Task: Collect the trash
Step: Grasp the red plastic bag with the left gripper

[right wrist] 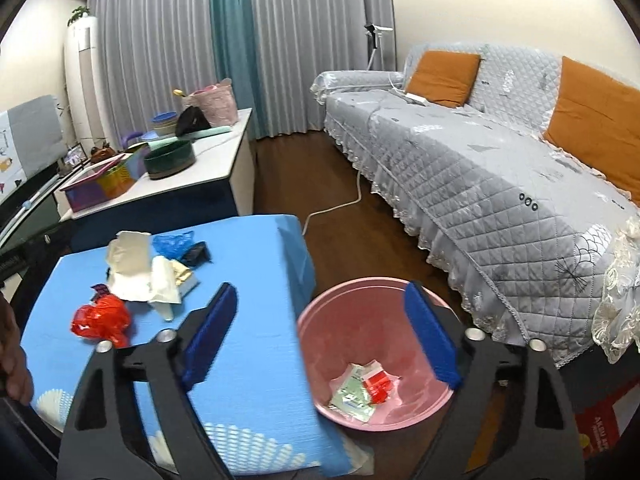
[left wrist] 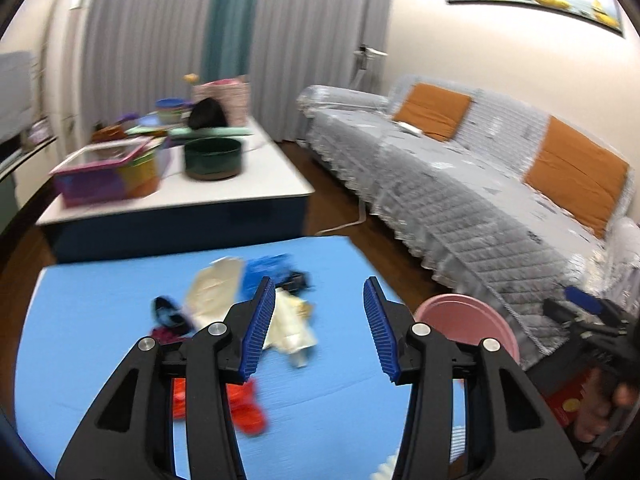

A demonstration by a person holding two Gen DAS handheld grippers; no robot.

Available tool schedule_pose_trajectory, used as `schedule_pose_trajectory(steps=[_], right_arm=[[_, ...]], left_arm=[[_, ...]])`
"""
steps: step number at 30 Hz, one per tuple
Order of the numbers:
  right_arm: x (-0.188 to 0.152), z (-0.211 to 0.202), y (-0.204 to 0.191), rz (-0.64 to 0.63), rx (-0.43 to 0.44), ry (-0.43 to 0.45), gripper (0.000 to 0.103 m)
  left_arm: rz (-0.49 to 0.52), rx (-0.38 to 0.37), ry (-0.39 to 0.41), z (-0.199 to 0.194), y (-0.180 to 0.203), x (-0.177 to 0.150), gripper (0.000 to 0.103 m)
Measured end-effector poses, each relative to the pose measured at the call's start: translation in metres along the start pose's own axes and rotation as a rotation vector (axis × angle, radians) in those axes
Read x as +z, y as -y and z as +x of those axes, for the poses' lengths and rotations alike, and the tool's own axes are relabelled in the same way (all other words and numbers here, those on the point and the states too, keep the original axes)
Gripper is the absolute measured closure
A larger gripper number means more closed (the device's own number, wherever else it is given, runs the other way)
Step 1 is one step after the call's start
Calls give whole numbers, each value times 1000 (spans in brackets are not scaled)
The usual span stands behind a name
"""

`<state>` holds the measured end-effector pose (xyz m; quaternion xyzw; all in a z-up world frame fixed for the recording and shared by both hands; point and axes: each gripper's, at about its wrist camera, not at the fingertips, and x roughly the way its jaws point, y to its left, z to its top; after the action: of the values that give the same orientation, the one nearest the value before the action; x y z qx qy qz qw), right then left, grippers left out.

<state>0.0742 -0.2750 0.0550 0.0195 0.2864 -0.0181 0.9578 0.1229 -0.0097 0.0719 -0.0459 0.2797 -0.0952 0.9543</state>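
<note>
On the blue-covered table [right wrist: 248, 340] lies loose trash: a red crumpled wrapper [right wrist: 102, 320], a cream wrapper [right wrist: 128, 256], a blue plastic bag [right wrist: 174, 244], a dark wrapper [right wrist: 196, 254] and a white packet [right wrist: 164, 284]. A pink bin [right wrist: 360, 316] stands on the floor to the table's right, holding red and green-white packets [right wrist: 364, 392]. My right gripper [right wrist: 320, 292] hangs open over the bin's near rim with nothing between its fingers. My left gripper [left wrist: 318, 292] is open and empty above the table, just right of the white packet [left wrist: 292, 328] and the red wrapper [left wrist: 244, 404].
A low white table [right wrist: 200, 172] behind carries coloured boxes and a dark green bowl [right wrist: 168, 158]. A grey-covered sofa [right wrist: 500, 184] with orange cushions fills the right. A white cable [right wrist: 336, 208] runs over the wooden floor. A red box [right wrist: 596, 420] sits beside the bin.
</note>
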Motion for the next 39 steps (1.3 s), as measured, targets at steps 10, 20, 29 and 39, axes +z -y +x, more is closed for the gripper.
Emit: schedule_pose_trajectory(steps=[10,20,29,39], right_arm=[[13,-29,-74,-39,97,117,62],[-7,18,-113,-70,194,43,64],[-17,69,-135,-110,242,-8,64],[-25,122,-154,-107,282,-101,63]], left_arm=[[-153,112,-80,21,-71,-27,57],[-182,106,-180,37,-90,-65,56],[-95,124,-240,64,-69,-76,49],[-143,172,-273,70,-92,-79,72]])
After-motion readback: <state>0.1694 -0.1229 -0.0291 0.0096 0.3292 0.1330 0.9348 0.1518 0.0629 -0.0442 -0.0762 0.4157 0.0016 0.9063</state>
